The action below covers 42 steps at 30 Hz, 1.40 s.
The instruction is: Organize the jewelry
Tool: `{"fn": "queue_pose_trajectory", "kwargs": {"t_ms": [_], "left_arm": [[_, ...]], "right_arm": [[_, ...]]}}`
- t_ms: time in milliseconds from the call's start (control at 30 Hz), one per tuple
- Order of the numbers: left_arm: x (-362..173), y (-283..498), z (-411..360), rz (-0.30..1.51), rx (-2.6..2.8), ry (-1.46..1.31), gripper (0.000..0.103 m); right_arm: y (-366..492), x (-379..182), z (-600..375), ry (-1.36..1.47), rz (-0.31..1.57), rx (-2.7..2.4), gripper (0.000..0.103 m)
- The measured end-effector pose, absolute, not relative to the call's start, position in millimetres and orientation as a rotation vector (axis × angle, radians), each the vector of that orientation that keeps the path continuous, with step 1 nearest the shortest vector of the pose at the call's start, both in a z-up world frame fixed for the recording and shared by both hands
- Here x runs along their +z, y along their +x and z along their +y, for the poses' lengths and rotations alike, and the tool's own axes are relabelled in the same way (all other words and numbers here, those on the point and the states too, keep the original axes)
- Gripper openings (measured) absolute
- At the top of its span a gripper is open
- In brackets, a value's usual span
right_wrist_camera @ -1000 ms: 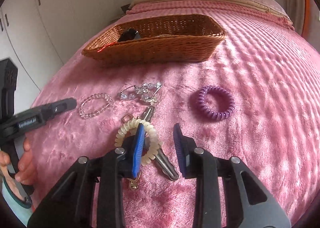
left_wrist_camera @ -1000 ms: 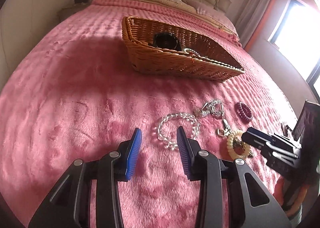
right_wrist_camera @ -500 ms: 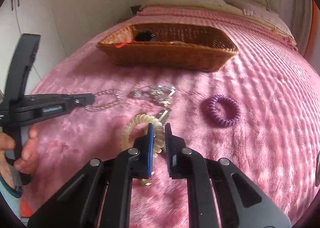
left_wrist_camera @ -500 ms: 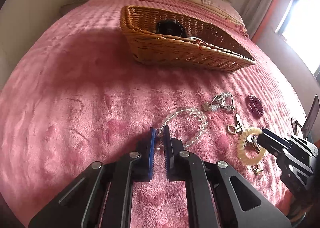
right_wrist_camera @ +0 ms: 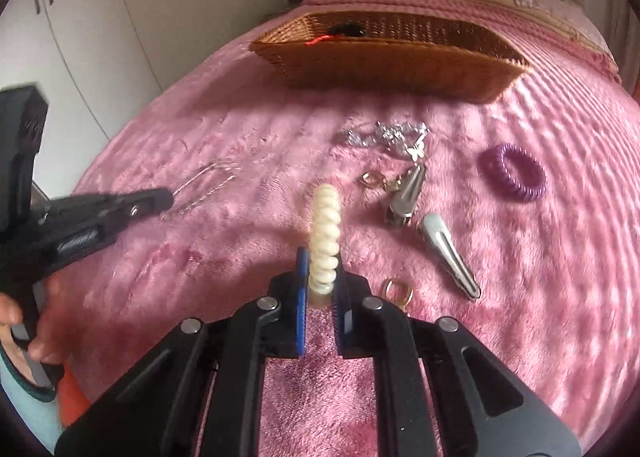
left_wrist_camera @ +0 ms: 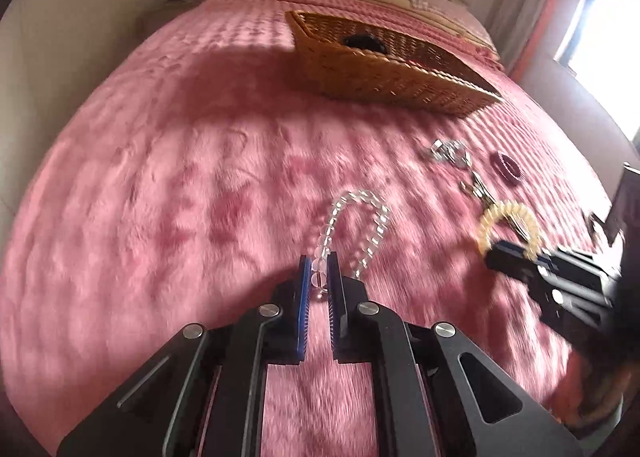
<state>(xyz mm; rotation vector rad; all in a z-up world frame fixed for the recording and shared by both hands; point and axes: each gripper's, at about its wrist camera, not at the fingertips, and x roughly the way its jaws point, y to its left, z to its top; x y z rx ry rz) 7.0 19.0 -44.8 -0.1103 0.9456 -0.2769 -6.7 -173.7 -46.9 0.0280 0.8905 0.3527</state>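
Left gripper [left_wrist_camera: 318, 271] is clamping bead bracelet [left_wrist_camera: 360, 217] | right gripper [right_wrist_camera: 322, 273] is clamping cream coil [right_wrist_camera: 326, 233] | basket [right_wrist_camera: 384, 53] is sitting beyond

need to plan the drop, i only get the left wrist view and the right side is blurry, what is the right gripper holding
Observer: The right gripper is shut on the cream spiral hair tie, lifted edge-on between its pads.
Operator: ok, what lay under that tie
Observer: Two silver hair clips on the pink blanket, plus a small gold ring beside the gripper.
Operator: anything red in the basket, i only see a black thing
Observer: Yes, a thin red thread shows at the near rim of the wicker basket, next to the black item.
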Motion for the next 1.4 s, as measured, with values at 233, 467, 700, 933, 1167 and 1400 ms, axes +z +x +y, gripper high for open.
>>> {"fn": "queue_pose_trajectory", "kwargs": {"t_ms": [233,467,700,933,1167,1400], "left_arm": [[-44,-7,17,0.938,-0.321,-0.1,0.015],[-42,-12,18,0.915,-0.304,-0.073,0.028],[-42,-5,22,0.916,-0.313,-0.084,0.028],[-43,1,23,0.918,-0.3,-0.076,0.028],[-50,16,4,0.933,-0.265,0.02,0.029],[-38,1,-1,0.851,-0.302,0.058,0.006]], "right_arm": [[-26,-45,-192,0.097,0.91,0.376,0.009],[-43,-53,-223,0.239,0.97,0.38,0.017],[-55,-51,-247,0.245,0.953,0.322,0.044],[-51,-48,-248,0.138,0.91,0.189,0.046],[-51,-56,-220,-0.044,0.865,0.114,0.027],[-64,-44,-212,-0.085,0.823,0.119,0.01]]}}
